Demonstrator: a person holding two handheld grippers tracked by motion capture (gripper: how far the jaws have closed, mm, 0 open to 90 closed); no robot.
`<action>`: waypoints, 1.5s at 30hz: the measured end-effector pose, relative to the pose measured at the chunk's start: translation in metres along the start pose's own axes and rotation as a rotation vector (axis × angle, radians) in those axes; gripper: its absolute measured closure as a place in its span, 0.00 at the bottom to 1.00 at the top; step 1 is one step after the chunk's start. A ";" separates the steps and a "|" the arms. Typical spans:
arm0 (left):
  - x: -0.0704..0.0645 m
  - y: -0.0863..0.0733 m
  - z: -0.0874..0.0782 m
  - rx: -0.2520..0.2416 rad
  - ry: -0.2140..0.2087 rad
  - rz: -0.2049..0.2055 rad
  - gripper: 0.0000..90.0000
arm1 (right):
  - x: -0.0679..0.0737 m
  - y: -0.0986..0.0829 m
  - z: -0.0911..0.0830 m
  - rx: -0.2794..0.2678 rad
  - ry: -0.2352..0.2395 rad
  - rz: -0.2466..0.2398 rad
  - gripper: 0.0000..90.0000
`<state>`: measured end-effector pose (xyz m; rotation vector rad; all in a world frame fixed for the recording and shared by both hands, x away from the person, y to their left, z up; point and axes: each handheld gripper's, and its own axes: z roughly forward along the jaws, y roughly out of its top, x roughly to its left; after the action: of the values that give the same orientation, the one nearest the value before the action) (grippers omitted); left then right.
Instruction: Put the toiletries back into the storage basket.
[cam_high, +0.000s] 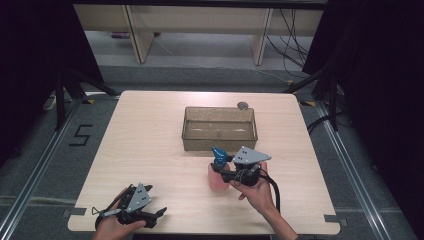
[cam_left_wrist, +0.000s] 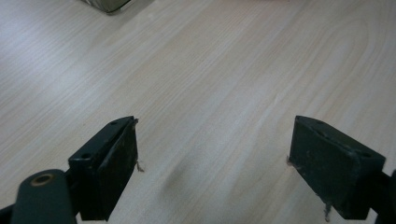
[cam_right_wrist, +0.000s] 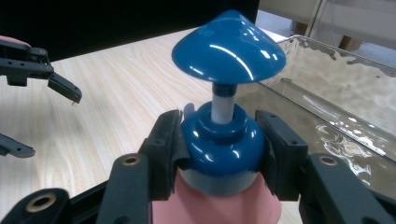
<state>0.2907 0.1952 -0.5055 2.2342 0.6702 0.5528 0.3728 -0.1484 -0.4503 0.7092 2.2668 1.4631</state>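
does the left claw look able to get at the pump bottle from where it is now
Probably yes. The left claw is open and empty, with bare table between it and the pump bottle. But the right claw already clamps the bottle's blue collar, leaving mainly the pink body free.

table (cam_high: 150, 135) left: open | bin (cam_high: 220, 129) blocks centre (clear-walled)

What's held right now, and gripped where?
Right gripper holds the pink pump bottle, jaws clamped on its blue collar below the pump head. Left gripper open, empty.
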 end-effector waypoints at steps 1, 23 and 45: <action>0.000 0.000 0.000 0.001 0.000 0.001 0.17 | 0.003 0.000 0.000 0.008 0.009 0.020 0.60; 0.002 0.000 -0.001 -0.007 0.012 0.006 0.17 | -0.004 0.015 -0.003 -0.002 -0.020 0.053 0.60; 0.002 0.000 -0.001 -0.003 0.005 0.006 0.17 | -0.020 0.040 -0.006 -0.014 -0.063 0.072 0.60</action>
<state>0.2912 0.1970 -0.5047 2.2333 0.6653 0.5625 0.3949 -0.1512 -0.4108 0.8286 2.2025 1.4666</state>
